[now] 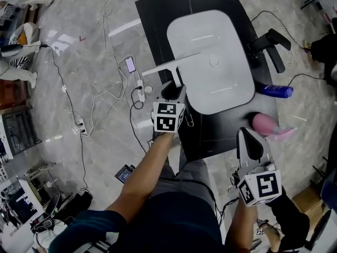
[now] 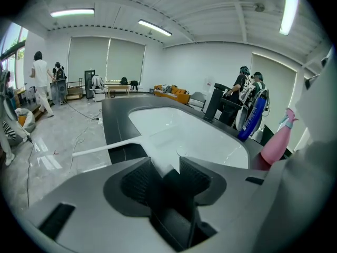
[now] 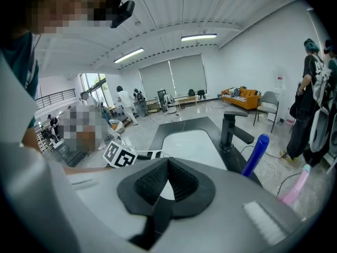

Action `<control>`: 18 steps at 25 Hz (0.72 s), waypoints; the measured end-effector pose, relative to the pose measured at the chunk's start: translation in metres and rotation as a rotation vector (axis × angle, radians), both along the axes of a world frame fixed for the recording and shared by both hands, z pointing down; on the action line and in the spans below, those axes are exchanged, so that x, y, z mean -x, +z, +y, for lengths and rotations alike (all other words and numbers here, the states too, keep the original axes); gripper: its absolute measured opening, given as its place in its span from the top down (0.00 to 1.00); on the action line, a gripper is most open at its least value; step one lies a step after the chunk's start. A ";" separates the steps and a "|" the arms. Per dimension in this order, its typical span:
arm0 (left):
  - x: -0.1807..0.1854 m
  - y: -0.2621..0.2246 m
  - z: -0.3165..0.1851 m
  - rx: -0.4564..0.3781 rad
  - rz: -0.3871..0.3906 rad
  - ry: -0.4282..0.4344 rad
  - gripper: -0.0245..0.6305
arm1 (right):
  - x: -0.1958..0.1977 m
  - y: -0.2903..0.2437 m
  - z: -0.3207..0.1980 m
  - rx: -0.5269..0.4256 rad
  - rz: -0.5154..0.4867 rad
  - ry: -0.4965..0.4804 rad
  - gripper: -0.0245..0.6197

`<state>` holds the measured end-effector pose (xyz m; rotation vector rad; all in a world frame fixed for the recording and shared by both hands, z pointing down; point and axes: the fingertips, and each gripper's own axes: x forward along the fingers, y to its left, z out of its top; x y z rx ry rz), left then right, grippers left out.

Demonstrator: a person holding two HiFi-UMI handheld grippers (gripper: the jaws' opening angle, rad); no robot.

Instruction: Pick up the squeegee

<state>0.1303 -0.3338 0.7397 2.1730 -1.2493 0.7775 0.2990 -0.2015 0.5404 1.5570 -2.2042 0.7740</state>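
Open lab-like hall: freestanding sink counter (image 1: 158, 15), cables (image 1: 95, 101) over marble floor (image 1: 79, 62), orange sofa (image 2: 171, 93), ceiling strip lights (image 2: 155, 28).

A glossy grey marble floor (image 1: 79, 41) is seen, with white cables (image 1: 97, 96) strewn across it on the left. A black counter (image 1: 158, 15) with a white basin (image 1: 221, 36) sunk into it is set in the middle. At the far end, tall windows are covered by pale blinds (image 2: 89, 57), and an orange sofa (image 2: 172, 93) is placed to their right. White walls (image 2: 210, 62) and a ribbed white ceiling (image 2: 200, 9) are lit by strip lights (image 2: 155, 28).
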 end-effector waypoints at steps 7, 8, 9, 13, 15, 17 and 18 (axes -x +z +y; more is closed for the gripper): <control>0.007 0.003 0.001 -0.001 -0.024 -0.008 0.66 | 0.003 0.001 -0.001 -0.001 0.001 0.000 0.95; 0.006 0.006 0.001 0.005 -0.027 -0.008 0.63 | 0.003 0.001 -0.001 -0.001 0.001 0.000 0.95; 0.005 0.008 0.001 0.009 -0.031 -0.008 0.62 | 0.004 0.001 -0.001 0.000 0.002 -0.001 0.95; 0.001 0.013 0.000 0.025 -0.037 0.004 0.61 | 0.004 0.000 -0.001 0.001 0.006 0.002 0.95; -0.001 0.014 0.001 0.037 -0.016 0.009 0.65 | 0.005 -0.001 -0.001 -0.002 0.006 0.006 0.95; 0.001 0.014 0.002 0.049 0.007 0.006 0.66 | 0.006 -0.005 -0.001 -0.009 0.005 0.008 0.95; 0.003 0.013 0.002 0.056 0.016 0.004 0.67 | 0.007 -0.007 -0.002 -0.013 0.005 0.009 0.95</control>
